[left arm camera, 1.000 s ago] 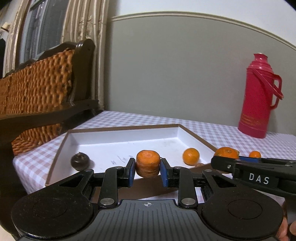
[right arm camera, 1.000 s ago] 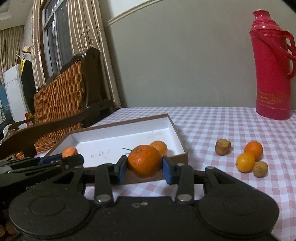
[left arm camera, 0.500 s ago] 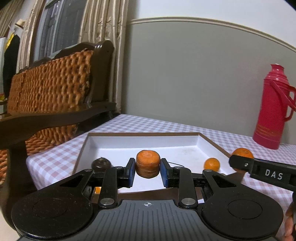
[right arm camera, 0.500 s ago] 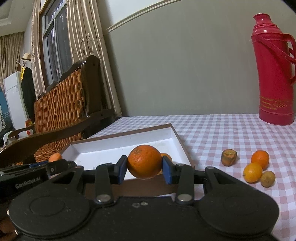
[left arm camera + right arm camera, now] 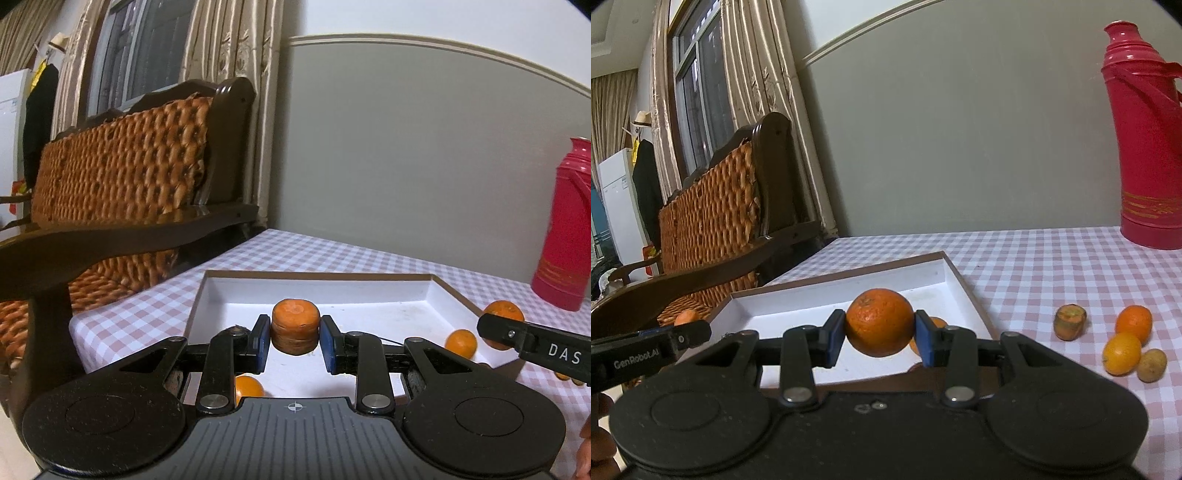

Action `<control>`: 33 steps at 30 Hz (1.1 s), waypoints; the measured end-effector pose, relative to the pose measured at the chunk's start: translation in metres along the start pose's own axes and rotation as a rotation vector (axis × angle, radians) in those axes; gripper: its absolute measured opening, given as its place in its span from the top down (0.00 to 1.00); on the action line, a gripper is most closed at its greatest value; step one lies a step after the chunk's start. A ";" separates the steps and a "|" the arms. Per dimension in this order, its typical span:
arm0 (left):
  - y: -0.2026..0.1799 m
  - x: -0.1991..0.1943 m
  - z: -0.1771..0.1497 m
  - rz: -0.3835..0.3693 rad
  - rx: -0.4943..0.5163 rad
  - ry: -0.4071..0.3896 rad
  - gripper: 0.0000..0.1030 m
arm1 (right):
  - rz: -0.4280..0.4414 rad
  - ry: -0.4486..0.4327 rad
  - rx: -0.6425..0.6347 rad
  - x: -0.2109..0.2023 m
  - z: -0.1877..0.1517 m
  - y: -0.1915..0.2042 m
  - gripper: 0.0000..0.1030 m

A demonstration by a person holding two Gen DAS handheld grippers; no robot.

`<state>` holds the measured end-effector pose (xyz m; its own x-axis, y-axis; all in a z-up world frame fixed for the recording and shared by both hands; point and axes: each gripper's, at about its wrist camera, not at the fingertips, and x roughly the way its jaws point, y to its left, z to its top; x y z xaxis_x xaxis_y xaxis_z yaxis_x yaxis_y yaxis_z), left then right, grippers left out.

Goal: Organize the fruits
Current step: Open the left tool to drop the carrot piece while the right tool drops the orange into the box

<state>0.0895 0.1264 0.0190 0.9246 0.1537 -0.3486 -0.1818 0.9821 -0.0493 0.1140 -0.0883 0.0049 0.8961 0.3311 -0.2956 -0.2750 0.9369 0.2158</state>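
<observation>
In the left wrist view my left gripper (image 5: 294, 343) is shut on a short orange chunk (image 5: 295, 326) shaped like a cut carrot. It hangs over the near part of the white tray (image 5: 317, 275). A small orange (image 5: 460, 342) and another (image 5: 249, 386) lie in the tray. A dark fruit (image 5: 236, 328) peeks out behind my left finger. In the right wrist view my right gripper (image 5: 880, 338) is shut on a large orange (image 5: 880, 322) above the tray's near rim (image 5: 975, 310). The left gripper's finger (image 5: 650, 347) reaches in from the left.
On the checked cloth to the right lie a brown cut piece (image 5: 1070, 321), two small oranges (image 5: 1134, 324) (image 5: 1121, 353) and a brownish fruit (image 5: 1151, 364). A red thermos (image 5: 1145, 147) stands at the back right. A wicker chair (image 5: 122, 173) flanks the table's left.
Both grippers have swung leftward with their fruit still held. In the left view the tray has slid right and the dark fruit has gone behind the finger.
</observation>
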 end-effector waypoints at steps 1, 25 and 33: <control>0.002 0.002 0.000 0.003 -0.004 0.004 0.72 | 0.001 -0.001 -0.002 0.002 0.001 0.000 0.69; 0.013 0.065 0.018 0.073 -0.033 0.052 0.72 | -0.027 0.061 -0.023 0.068 0.023 -0.005 0.69; 0.014 0.091 0.020 0.115 -0.050 0.111 0.71 | -0.043 0.121 -0.043 0.099 0.036 -0.005 0.67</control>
<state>0.1780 0.1560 0.0058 0.8547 0.2487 -0.4558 -0.3031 0.9517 -0.0492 0.2161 -0.0640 0.0080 0.8597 0.2988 -0.4142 -0.2538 0.9537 0.1612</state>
